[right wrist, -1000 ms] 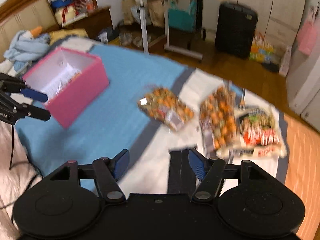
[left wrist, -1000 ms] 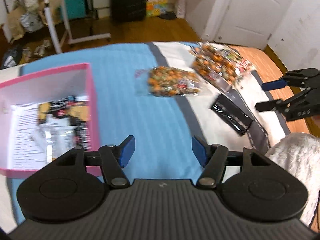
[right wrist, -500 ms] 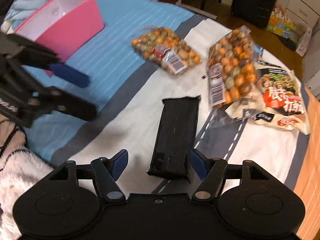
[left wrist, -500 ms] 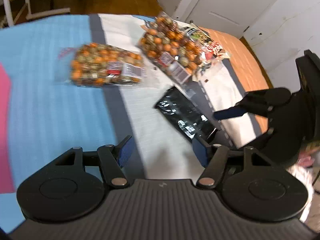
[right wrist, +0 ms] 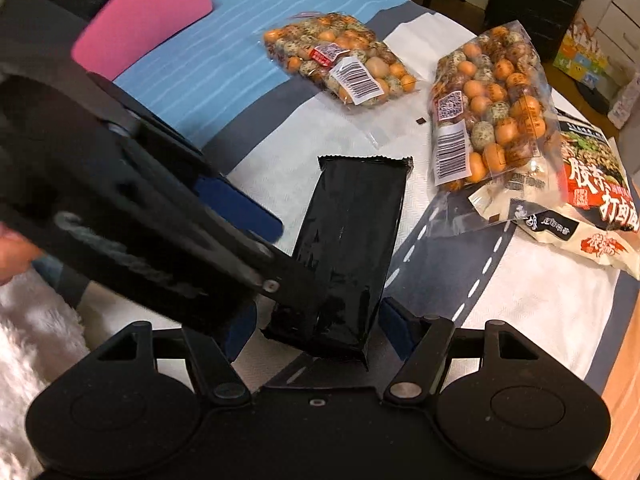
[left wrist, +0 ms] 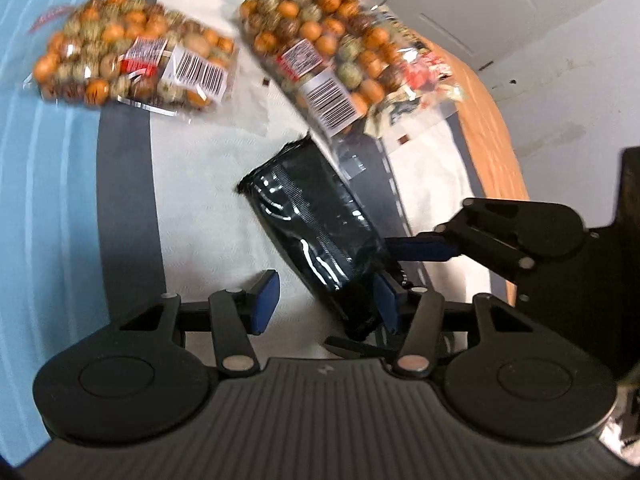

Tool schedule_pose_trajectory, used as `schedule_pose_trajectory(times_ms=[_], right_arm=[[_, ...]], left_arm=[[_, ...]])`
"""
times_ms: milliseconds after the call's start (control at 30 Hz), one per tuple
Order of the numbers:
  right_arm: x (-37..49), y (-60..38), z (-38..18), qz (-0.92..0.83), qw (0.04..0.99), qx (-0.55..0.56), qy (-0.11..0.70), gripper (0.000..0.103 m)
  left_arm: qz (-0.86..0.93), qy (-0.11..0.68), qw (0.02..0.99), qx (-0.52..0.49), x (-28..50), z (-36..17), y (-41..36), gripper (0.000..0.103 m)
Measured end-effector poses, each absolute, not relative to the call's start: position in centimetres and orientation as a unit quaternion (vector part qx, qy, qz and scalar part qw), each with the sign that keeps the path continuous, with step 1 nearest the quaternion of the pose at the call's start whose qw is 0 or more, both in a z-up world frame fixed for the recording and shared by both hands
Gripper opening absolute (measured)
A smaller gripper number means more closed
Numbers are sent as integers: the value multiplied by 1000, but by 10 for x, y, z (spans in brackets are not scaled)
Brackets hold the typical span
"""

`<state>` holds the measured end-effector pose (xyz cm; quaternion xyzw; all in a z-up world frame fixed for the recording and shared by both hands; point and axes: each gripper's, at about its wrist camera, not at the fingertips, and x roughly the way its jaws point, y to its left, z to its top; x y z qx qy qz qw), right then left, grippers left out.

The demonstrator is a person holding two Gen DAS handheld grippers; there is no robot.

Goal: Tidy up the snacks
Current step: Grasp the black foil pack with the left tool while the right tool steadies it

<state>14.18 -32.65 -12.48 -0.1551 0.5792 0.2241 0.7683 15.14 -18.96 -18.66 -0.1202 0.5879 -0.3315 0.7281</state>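
Note:
A black snack packet (left wrist: 316, 236) lies on the bedspread; it also shows in the right wrist view (right wrist: 344, 260). My left gripper (left wrist: 326, 306) is open, its near end of the packet between the fingers. My right gripper (right wrist: 318, 330) is open too, straddling the packet's near end from the other side. The right gripper shows in the left wrist view (left wrist: 404, 268), and the left gripper (right wrist: 236, 236) crosses the right wrist view. Two clear bags of orange and speckled balls (right wrist: 340, 62) (right wrist: 488, 100) and a white and red snack bag (right wrist: 592, 200) lie beyond.
A pink box (right wrist: 148, 20) stands at the far left on the blue part of the bedspread (right wrist: 224, 76). A white fluffy blanket (right wrist: 36, 332) lies at the near left. The bed edge and wood floor (left wrist: 488, 128) are at the right.
Both grippers have closed in on the black packet from either side. It now sits between the open fingers of each. The pink box has left the left wrist view.

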Motion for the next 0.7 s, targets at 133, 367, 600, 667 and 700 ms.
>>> schedule_pose_trajectory(times_ms=[133,367,600,667,700], right_arm=[[140,-329,-123,222,774,-159,572,63],[144,-342,-105,215,782,-101,576,54],[132,-332,-82,216,790,-86,568,54],[132,-327,-76,216,788,-85,569,54],[131,-324,-72,217,788,-88,569,54]], left_arm=[[-334,584,728,-128,156,-187,-195,51],[-336,576,731,-141,153,-179,-196,44],[-339,570,736,-138,146,-151,-181,44],[-338,568,738,-135,143,-143,-177,44],[-337,565,741,-133,141,-138,-174,44]])
